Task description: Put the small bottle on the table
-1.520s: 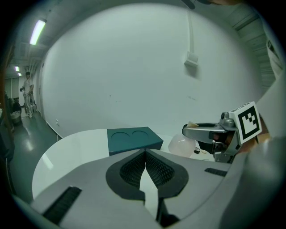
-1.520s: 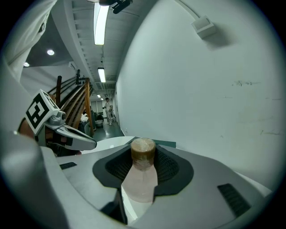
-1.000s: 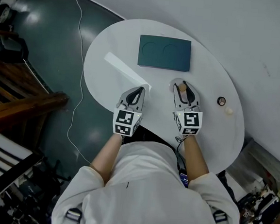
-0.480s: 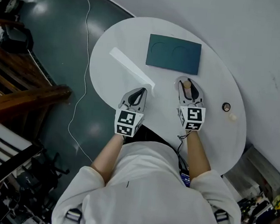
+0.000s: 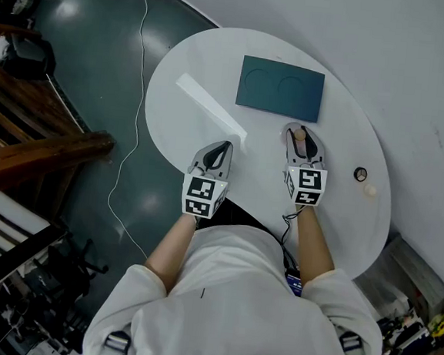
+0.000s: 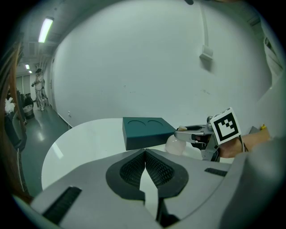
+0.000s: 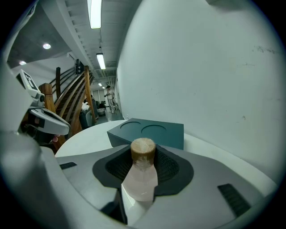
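My right tongs (image 5: 303,141) are closed on the bottle (image 7: 142,174), the pads pressing its neck just under the cork, so the jaws stand partly apart around it. The bottle hangs upright over the table (image 5: 209,63), just on my side of the dark block (image 5: 281,88) and near its right end. From the left gripper view its round body looks low, close to the tabletop, but I cannot tell whether it is touching. My left tongs (image 5: 216,155) are closed tip to tip on nothing and wait over the near edge, well apart from the bottle. I judge the carrying done. What is left is to settle the bottle on the tabletop, let go and draw back. Against a second ago little differs. The whole view has slid a little, with table and block now sitting further right. Both tongs keep their place beside the block, and the grip is the same.
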Motion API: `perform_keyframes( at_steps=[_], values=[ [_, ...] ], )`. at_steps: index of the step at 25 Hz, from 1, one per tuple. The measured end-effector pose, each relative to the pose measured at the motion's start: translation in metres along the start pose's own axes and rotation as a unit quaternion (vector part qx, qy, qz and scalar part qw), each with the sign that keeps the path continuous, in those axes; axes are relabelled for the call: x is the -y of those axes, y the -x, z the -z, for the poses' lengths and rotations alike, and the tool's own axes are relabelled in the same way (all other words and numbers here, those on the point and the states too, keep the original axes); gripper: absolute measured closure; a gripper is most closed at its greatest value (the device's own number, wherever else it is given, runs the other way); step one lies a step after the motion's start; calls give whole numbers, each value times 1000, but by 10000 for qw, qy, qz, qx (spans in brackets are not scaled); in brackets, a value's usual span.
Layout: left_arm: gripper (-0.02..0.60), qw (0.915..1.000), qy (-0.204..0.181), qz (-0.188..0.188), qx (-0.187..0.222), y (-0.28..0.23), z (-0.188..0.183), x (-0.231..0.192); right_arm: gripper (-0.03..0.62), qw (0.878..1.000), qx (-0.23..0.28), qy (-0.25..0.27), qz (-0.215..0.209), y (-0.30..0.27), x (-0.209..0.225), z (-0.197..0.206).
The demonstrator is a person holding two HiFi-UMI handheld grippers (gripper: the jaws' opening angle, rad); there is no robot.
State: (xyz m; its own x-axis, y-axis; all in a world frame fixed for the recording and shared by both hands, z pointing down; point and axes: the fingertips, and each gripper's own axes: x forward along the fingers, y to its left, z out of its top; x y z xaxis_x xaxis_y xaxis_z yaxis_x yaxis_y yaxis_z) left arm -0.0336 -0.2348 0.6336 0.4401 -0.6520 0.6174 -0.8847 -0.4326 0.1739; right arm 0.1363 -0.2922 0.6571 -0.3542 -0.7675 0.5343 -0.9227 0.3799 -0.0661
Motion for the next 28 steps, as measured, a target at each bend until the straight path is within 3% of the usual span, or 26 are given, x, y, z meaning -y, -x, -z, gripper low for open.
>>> perform_keyframes(
  at_steps=[14, 28],
  values=[
    [563, 10000, -13, -14, -28, 3, 7, 2, 456, 9999, -141, 27, 46, -6, -1, 14],
    [563, 9995, -104, 300, -5, 12, 5, 18, 454, 9994, -207, 109, 250, -5, -7, 22]
  ],
)
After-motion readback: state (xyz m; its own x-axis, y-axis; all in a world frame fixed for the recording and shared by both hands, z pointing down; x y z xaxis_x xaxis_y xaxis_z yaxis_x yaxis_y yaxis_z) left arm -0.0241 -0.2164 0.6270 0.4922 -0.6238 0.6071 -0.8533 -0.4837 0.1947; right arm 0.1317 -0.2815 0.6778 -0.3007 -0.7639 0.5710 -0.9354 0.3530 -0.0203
